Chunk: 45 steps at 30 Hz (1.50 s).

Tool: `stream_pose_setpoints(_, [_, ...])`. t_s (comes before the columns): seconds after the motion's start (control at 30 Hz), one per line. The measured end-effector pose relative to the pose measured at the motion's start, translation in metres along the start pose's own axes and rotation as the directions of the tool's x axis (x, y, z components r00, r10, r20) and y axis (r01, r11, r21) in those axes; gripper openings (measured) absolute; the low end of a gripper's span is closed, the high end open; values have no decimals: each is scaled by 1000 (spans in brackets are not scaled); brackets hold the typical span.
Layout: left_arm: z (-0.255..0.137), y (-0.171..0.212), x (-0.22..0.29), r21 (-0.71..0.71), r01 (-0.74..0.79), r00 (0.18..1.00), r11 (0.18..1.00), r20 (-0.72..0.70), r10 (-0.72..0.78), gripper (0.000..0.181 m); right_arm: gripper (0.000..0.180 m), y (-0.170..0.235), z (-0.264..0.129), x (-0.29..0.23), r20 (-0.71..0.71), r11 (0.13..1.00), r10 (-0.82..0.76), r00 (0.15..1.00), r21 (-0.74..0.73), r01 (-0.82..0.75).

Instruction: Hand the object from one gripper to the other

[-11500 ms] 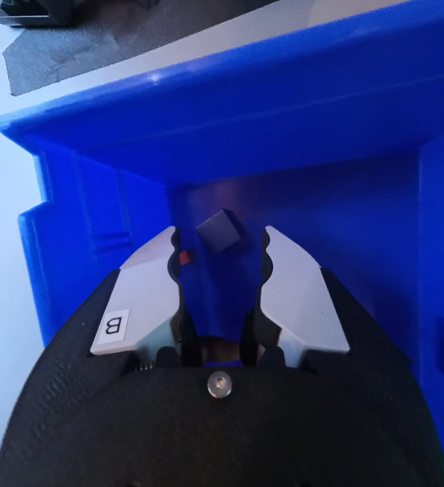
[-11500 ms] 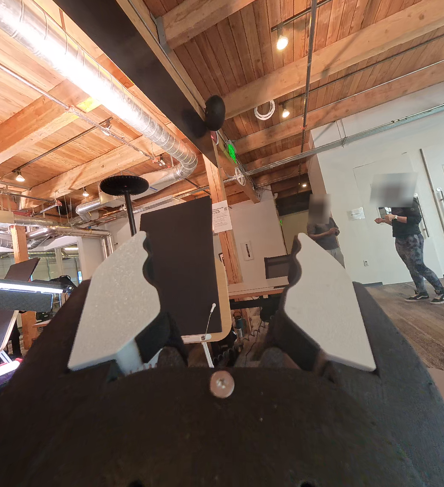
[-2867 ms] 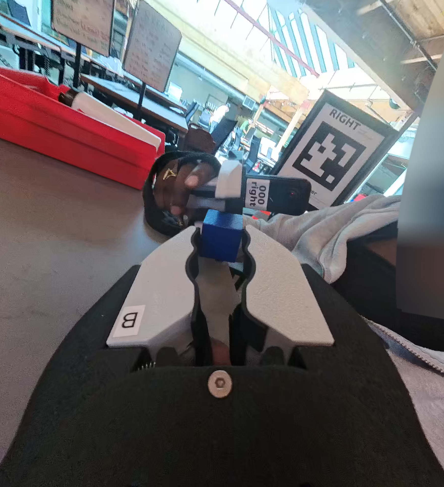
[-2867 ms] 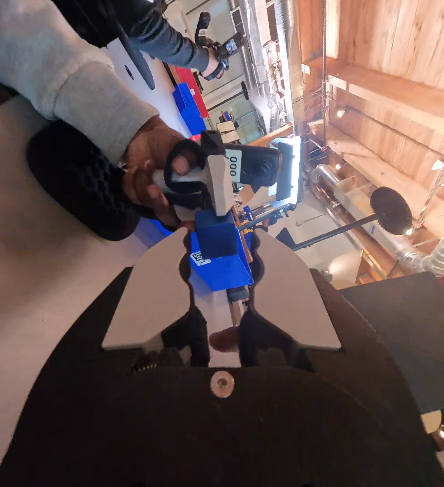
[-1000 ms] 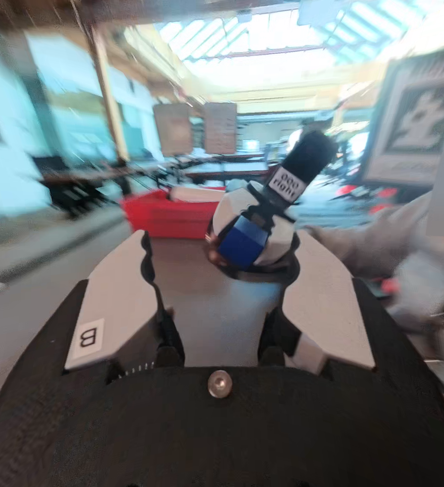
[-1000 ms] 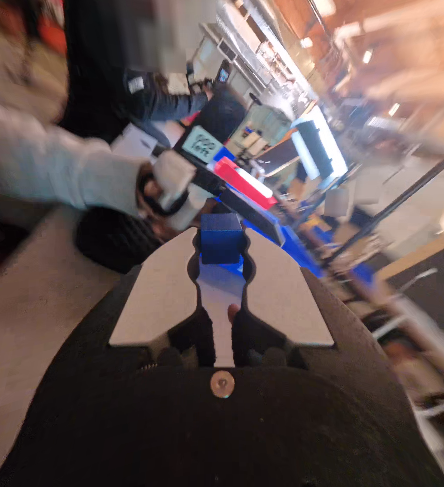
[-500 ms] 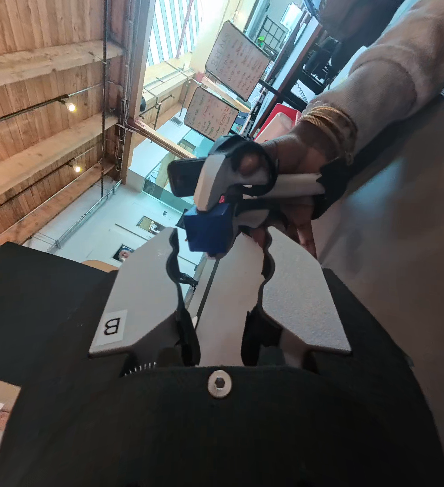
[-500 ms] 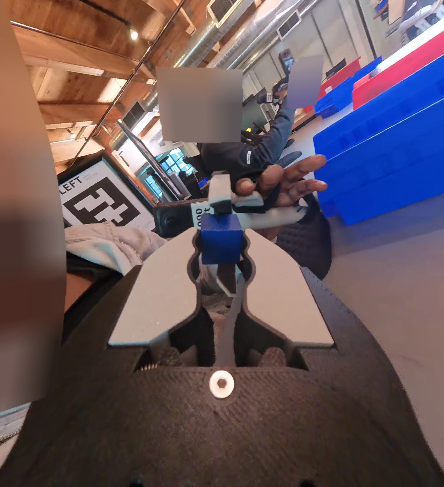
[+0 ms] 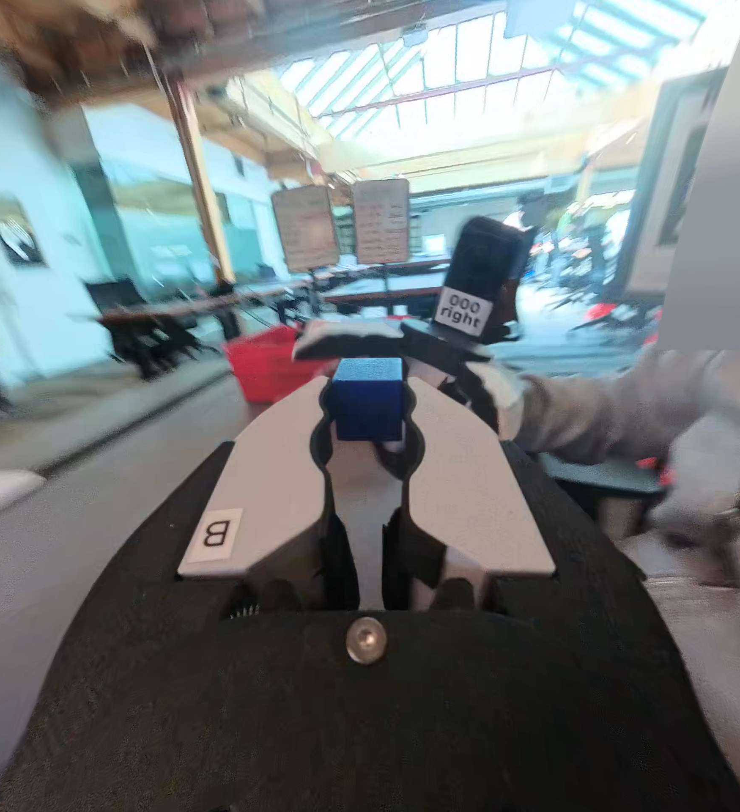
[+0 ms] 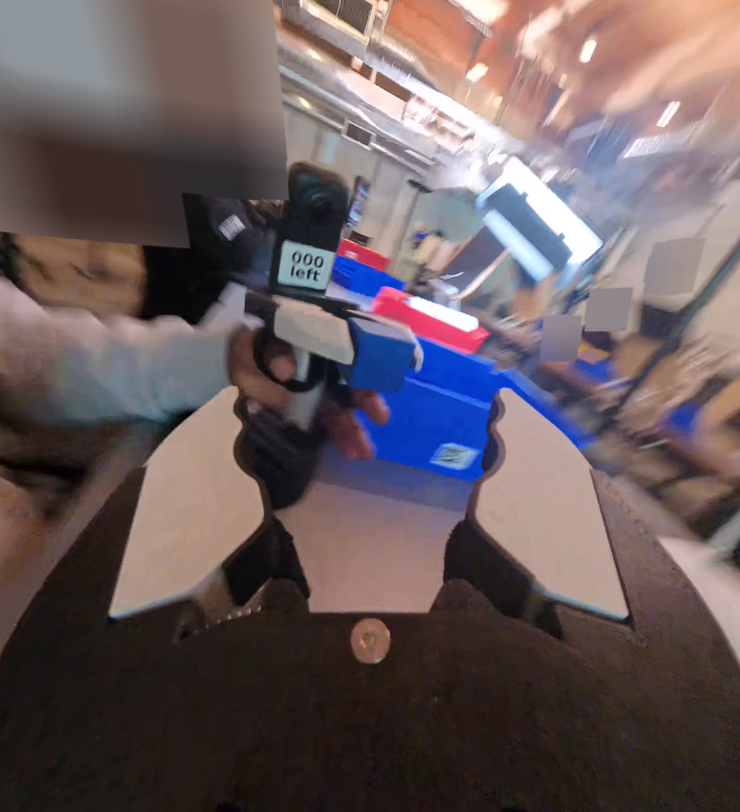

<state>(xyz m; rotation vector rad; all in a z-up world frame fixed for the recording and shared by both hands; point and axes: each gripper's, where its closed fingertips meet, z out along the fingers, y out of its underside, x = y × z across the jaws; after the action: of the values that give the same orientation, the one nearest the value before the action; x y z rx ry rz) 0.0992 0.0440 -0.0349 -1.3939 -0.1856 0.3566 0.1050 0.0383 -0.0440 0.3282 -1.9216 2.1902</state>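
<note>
Blue cube [image 9: 367,404] now gripped in left claw [image 9: 366,406], held in air above tabletop [image 9: 96,483]. Half second before, right claw [image 10: 366,422] clamped it; now right claw gaped wide, empty, drawn back. Handover back to left looked complete.

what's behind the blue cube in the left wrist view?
Directly behind the blue cube, held by the left gripper, is the open right gripper; a red bin sits farther back. The cube hides the right gripper's lower finger.
</note>
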Motion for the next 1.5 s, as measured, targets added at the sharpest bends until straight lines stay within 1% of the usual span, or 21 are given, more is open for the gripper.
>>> stream_pose_setpoints(0.03, [0, 5, 1, -24, 132, 990, 991, -44, -133, 28, 98, 0, -1, 0, -46, 982, -187, 981, -18, 187])
stream_pose_setpoints(0.1, [1, 17, 11, -110, 376, 908, 920, -152, -389, 28, 87, 1, -3, -5, -91, 867, -499, 862, -60, 495])
stream_pose_setpoints(0.17, [3, 18, 16, -129, 493, 834, 860, -210, -510, 28, 74, 1, -3, -15, -90, 745, -667, 739, -69, 664])
stream_pose_setpoints(0.27, [3, 24, 23, -185, 511, 808, 839, -229, -543, 28, 63, 5, -1, -24, -60, 682, -732, 679, -79, 727])
stream_pose_setpoints(0.37, [5, 32, 35, -258, 503, 787, 825, -258, -560, 28, 57, 10, 0, -27, -30, 671, -741, 671, -84, 737])
stream_pose_setpoints(0.43, [7, 37, 40, -289, 507, 771, 812, -269, -577, 28, 41, 14, 1, -31, -5, 661, -748, 663, -87, 745])
stream_pose_setpoints(0.53, [7, 35, 39, -266, 501, 781, 824, -272, -563, 28, 29, 16, 2, -32, 13, 664, -743, 669, -105, 740])
stream_pose_setpoints(0.6, [9, 26, 37, -191, 452, 824, 871, -285, -490, 33, 28, 11, 0, -28, -8, 706, -705, 709, -98, 702])
stream_pose_setpoints(0.67, [10, 11, 33, -49, 317, 911, 947, -263, -318, 59, 29, 5, -2, -23, -23, 809, -586, 810, -74, 584])
stream_pose_setpoints(0.73, [11, 1, 26, 63, 68, 987, 996, -147, -58, 78, 29, -2, -4, -15, -20, 931, -364, 931, -37, 363])
stream_pose_setpoints(0.8, [12, 4, 20, 24, -209, 977, 978, -39, 209, 82, 29, -5, -5, -11, 43, 999, -48, 998, -11, 48])
stream_pose_setpoints(0.83, [13, 7, 17, -11, -334, 942, 942, 4, 334, 82, 29, -7, -6, -10, 88, 993, 114, 990, -2, -114])
stream_pose_setpoints(0.9, [16, 15, 19, -73, -535, 843, 842, 26, 538, 82, 29, -7, -8, -8, 169, 916, 400, 901, -28, -401])
stream_pose_setpoints(1.03, [22, 35, 21, -189, -751, 647, 633, -16, 762, 69, 28, 2, -9, -15, 273, 648, 757, 593, -199, -735])
stream_pose_setpoints(1.13, [23, 42, 23, -211, -794, 591, 569, -50, 805, 46, 29, 10, -7, -19, 272, 544, 834, 480, -265, -796])
stream_pose_setpoints(1.2, [22, 41, 20, -225, -793, 589, 566, -43, 807, 31, 29, 12, -7, -20, 264, 537, 840, 474, -280, -796])
stream_pose_setpoints(1.27, [21, 40, 21, -215, -761, 633, 612, -42, 773, 29, 29, 12, -6, -21, 263, 556, 828, 495, -276, -784])
stream_pose_setpoints(1.3, [21, 38, 21, -209, -735, 665, 645, -37, 746, 29, 30, 11, -6, -21, 263, 573, 817, 514, -263, -776])
stream_pose_setpoints(1.37, [18, 30, 20, -165, -628, 773, 761, -13, 635, 29, 54, 5, -4, -16, 263, 633, 769, 582, -190, -750])
stream_pose_setpoints(1.43, [14, 15, 20, -83, -453, 891, 888, -3, 454, 28, 68, -4, -4, -10, 247, 733, 671, 699, -76, -676])
stream_pose_setpoints(1.5, [7, 4, 17, -5, -197, 980, 980, -36, 197, 28, 78, -12, -5, -4, 184, 865, 489, 853, 29, -502])
